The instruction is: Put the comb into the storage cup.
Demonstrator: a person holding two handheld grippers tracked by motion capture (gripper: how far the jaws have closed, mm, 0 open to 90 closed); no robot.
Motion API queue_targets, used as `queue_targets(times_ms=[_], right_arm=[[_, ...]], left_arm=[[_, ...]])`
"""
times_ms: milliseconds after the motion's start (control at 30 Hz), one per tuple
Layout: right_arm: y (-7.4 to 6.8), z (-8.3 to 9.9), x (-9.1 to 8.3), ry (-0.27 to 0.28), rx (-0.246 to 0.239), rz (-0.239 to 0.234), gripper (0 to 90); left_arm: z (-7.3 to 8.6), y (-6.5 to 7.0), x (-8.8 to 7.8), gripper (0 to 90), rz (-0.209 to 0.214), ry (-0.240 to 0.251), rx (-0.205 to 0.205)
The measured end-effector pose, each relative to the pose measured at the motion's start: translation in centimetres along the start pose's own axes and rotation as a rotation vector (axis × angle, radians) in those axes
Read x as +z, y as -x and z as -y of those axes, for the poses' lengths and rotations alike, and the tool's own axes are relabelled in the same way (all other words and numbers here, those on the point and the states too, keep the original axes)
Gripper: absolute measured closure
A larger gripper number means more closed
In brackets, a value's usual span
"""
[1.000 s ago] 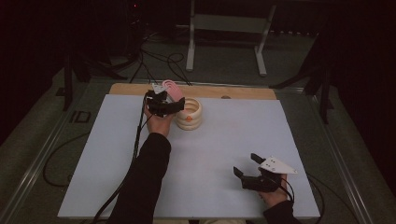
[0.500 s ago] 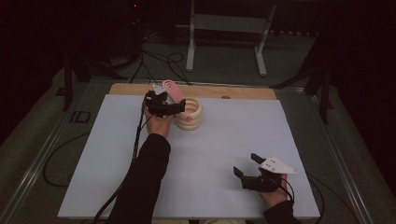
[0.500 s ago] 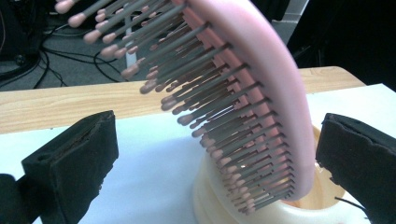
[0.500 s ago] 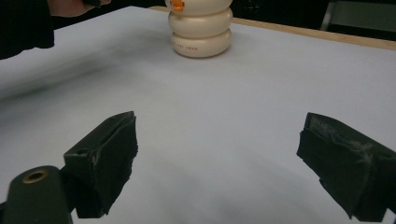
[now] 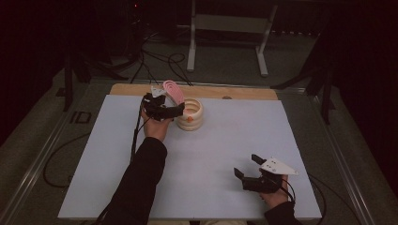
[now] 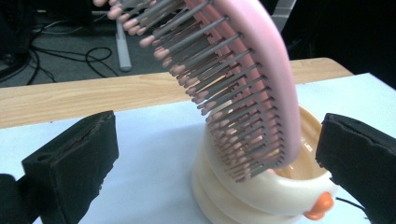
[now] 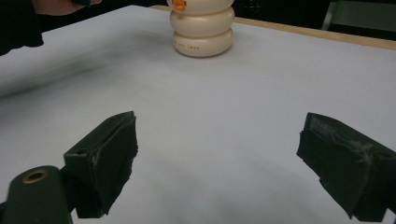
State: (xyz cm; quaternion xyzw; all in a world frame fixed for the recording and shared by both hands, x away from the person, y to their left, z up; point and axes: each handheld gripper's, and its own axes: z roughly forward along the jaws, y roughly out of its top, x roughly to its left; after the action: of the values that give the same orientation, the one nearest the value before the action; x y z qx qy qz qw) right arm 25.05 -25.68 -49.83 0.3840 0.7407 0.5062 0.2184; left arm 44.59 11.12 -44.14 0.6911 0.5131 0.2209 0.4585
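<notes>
A pink hairbrush (image 5: 172,89) (image 6: 261,70) with grey bristles stands tilted, its lower end inside a cream ringed holder (image 5: 190,116) (image 6: 252,198) (image 7: 201,28) that has an orange knob on its front. My left gripper (image 5: 174,106) (image 6: 219,154) is open at the holder's left side. Its jaws flank the brush and the holder's rim, with a gap on both sides. My right gripper (image 5: 246,165) (image 7: 219,158) is open low over the white table top (image 5: 225,140) at the front right, with nothing between its jaws.
A wooden strip (image 5: 244,92) runs along the far edge of the table. Beyond it, a metal stand (image 5: 225,28) and cables (image 5: 155,56) are on the floor. A cable trails from the left gripper along the person's sleeve (image 5: 141,183).
</notes>
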Motion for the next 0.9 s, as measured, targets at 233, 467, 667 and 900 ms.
queue_targets(times_ms=[233,467,667,900], right_arm=[[0.0,0.0,0.0,0.001,0.0,-0.001,11.1],[0.0,0.0,0.0,-0.001,0.002,-0.001,11.1],[-0.1,0.0,0.1,-0.002,0.001,-0.002,11.1],[-0.1,0.0,0.1,-0.002,-0.002,-0.003,11.1]], left_arm=[[0.2,-0.4,-0.7,0.1,0.008,-0.035,0.021],[0.6,-0.7,-1.8,0.1,0.037,-0.038,0.019],[1.5,-0.7,-2.8,0.1,0.044,-0.068,0.066],[2.3,-0.4,-4.4,0.1,0.063,-0.065,0.095]])
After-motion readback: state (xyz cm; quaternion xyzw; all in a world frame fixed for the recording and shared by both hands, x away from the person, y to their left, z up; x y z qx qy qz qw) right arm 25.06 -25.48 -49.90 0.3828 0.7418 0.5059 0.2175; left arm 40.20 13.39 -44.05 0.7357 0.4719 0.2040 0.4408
